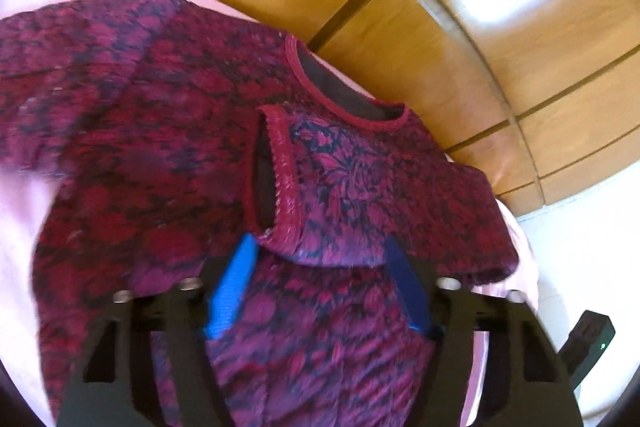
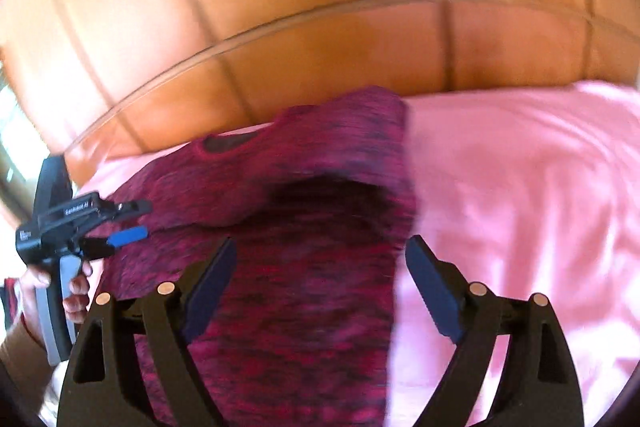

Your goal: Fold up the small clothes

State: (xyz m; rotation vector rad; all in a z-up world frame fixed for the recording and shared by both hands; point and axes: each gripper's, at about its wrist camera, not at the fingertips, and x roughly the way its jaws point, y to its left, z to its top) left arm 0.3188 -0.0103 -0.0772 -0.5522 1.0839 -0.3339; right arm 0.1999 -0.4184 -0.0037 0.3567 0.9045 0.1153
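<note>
A dark red floral knitted sweater [image 1: 168, 131] lies on the pink bedsheet [image 2: 520, 187]. The left gripper [image 1: 320, 251] has its jaws apart around a folded sleeve, pads not visibly pressing. The right gripper [image 2: 320, 247] stands wide open above the sweater.

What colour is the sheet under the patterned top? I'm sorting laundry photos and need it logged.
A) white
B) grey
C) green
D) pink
D: the dark red patterned top lies spread on a pink sheet, which shows bare beside it in the right wrist view and at the garment's edge in the left wrist view.
</note>
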